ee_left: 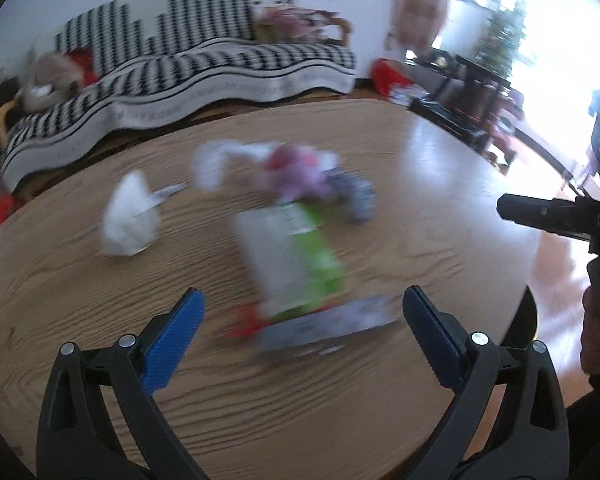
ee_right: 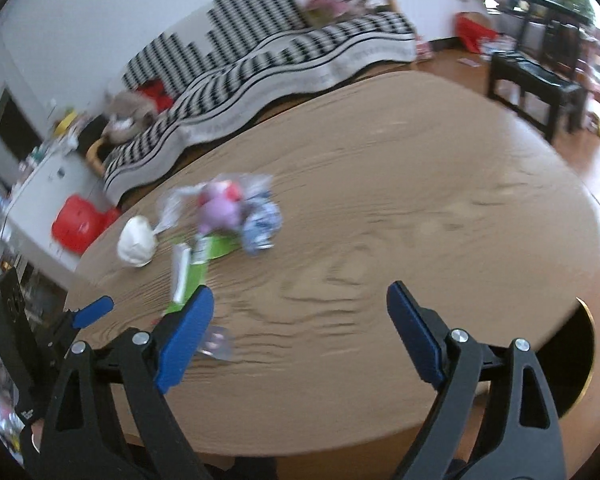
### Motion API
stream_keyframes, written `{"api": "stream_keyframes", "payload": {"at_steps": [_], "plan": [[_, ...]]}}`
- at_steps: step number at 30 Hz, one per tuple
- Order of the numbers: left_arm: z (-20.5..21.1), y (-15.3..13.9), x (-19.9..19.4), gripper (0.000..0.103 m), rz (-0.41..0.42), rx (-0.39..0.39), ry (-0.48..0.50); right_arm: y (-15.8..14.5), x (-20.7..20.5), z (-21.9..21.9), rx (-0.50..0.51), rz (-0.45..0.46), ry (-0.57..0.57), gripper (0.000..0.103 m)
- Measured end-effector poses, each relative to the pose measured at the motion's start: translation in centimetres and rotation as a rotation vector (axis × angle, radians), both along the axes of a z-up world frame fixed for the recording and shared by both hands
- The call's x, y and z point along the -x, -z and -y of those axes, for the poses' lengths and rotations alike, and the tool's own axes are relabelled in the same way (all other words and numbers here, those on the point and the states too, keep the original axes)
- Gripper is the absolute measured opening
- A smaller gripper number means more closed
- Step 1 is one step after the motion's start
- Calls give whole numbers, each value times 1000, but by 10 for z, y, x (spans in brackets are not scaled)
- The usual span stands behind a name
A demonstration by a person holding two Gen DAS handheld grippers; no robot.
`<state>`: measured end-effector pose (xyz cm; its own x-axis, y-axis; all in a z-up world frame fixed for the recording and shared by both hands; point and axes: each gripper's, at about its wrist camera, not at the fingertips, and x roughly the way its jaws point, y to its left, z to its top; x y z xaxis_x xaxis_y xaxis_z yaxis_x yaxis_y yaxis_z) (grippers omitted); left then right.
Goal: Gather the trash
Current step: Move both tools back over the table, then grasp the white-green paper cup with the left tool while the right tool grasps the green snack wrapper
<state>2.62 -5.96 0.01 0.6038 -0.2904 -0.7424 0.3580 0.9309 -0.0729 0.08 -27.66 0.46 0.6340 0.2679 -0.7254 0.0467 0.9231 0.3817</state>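
Litter on a wooden counter (ee_left: 80, 312), seen from both wrist cameras; both frames were smeared by motion. The trash was gathered in one loose group. The green-and-white packet (ee_left: 296, 256) was taken as the landmark: a crumpled white tissue (ee_left: 130, 216) lay well to its left, a pink-and-purple wrapper (ee_left: 300, 172) and a blue-and-white crumpled wrapper (ee_left: 358, 196) just beyond it, and a flat grey-and-red wrapper (ee_left: 328, 326) touching its near end.

Every piece was judged light, soft and easily crushed. The film wrappers were judged slippery and prone to sliding if pushed, so a raised fold or a free edge would be the better hold; the tissue could be pinched anywhere on its bulk.

The left gripper (ee_left: 304, 332) was shown with its fingers (ee_left: 176, 344) spread wide and nothing between them, the flat wrapper lying just ahead. The right gripper (ee_right: 300, 332) was likewise spread and empty, over bare wood to the right of the packet (ee_right: 198, 264).

Only the left view showed the flat wrapper's full outline. Only the right view showed the empty far side of the counter (ee_right: 420, 184) and a dark notch (ee_right: 576, 360) at its near rim.
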Motion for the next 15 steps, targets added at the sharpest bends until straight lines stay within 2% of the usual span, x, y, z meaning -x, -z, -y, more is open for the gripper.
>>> {"api": "stream_keyframes", "payload": {"at_steps": [7,10,12,15], "plan": [[-73,7,-8,96,6,-26,-90,19,-47,-62,-2,-34,-77,85],[-95,12,-28,96,-9,-9,-150,31,-64,-85,-10,-61,-117,84],[-106,16,-48,96,-14,0,-186,37,-71,-98,-9,-76,-138,77],[-114,24,-69,96,-15,-17,-217,46,-80,-112,-5,-94,-162,77]]}}
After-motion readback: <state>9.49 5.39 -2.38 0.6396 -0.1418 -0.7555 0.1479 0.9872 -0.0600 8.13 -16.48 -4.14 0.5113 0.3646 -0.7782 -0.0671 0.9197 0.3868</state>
